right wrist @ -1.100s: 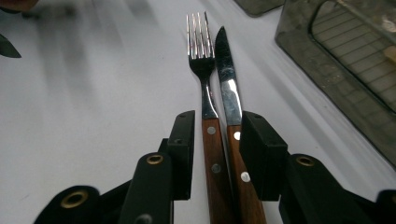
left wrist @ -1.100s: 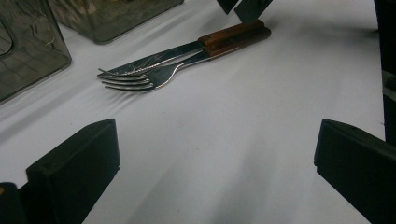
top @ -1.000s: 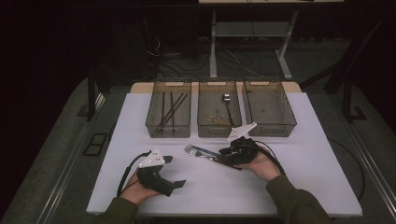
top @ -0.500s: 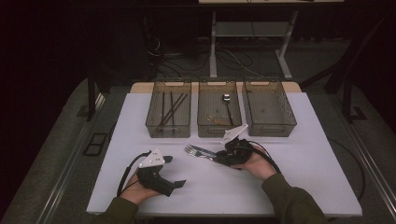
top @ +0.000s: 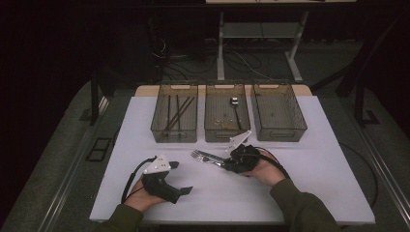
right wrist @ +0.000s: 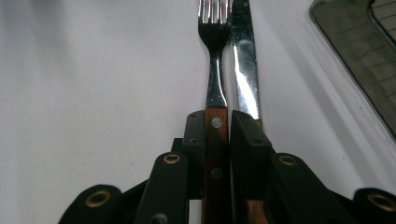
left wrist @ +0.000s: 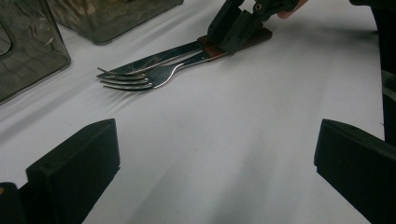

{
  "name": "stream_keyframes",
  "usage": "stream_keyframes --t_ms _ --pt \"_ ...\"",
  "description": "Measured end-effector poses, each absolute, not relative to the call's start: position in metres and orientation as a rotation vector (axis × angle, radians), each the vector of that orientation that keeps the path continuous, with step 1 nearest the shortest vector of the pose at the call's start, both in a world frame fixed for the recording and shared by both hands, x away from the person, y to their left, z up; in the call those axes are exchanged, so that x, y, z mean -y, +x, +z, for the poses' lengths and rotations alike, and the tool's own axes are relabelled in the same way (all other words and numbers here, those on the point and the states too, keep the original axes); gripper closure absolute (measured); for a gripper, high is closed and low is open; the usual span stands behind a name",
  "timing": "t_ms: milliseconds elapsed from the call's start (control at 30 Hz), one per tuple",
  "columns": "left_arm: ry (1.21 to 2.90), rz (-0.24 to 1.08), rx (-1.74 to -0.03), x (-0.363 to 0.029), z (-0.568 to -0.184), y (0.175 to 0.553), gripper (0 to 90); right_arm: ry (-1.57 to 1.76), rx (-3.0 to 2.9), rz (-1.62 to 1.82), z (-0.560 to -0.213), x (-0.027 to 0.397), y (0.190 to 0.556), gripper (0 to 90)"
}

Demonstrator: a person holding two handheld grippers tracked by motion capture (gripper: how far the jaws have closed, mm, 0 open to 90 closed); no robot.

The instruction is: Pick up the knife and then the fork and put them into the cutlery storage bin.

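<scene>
dark lab: white table (top: 314, 159), floor cables (top: 241, 60), metal stand (top: 221, 53)

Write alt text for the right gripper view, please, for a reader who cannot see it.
The right gripper has its two black jaws closed on the wooden handle of a fork lying on a white table. A knife lies alongside the fork, and a bin corner shows at upper right.

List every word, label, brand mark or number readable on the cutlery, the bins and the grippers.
None can be read.
The fork and knife show bare metal and wooden handles without marks.
The three bins carry no visible label.
The right gripper bears only rivets.
</scene>
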State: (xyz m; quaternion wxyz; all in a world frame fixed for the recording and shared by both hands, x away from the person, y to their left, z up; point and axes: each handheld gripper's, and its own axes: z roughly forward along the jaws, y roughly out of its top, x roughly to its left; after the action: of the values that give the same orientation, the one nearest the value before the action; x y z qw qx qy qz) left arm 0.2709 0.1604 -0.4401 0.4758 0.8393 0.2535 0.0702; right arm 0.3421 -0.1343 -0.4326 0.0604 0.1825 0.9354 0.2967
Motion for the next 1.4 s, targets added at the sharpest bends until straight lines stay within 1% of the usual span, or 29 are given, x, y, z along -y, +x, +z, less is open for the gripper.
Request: stream_keyframes --t_ms 300,767,967,1200,1400 --pt "2.055 0.169 -0.616 -0.16 -0.44 0.27 0.0 0.507 -2.906 0.733 -0.43 0.122 0.347 75.2" --pt "2.058 0.162 -0.606 -0.159 -0.44 0.27 0.0 0.423 -3.096 0.263 -0.419 0.081 0.37 75.0" --pt "2.058 0.166 -0.602 -0.159 -0.44 0.27 0.0 0.402 -3.109 0.103 -0.418 0.067 0.373 76.5" --pt "2.057 0.165 -0.605 -0.16 -0.439 0.27 0.0 0.408 -3.102 0.113 -0.417 0.068 0.373 77.0" --pt "2.058 0.167 -0.608 -0.16 -0.44 0.271 0.0 0.464 -3.1 0.249 -0.413 0.077 0.372 77.1"
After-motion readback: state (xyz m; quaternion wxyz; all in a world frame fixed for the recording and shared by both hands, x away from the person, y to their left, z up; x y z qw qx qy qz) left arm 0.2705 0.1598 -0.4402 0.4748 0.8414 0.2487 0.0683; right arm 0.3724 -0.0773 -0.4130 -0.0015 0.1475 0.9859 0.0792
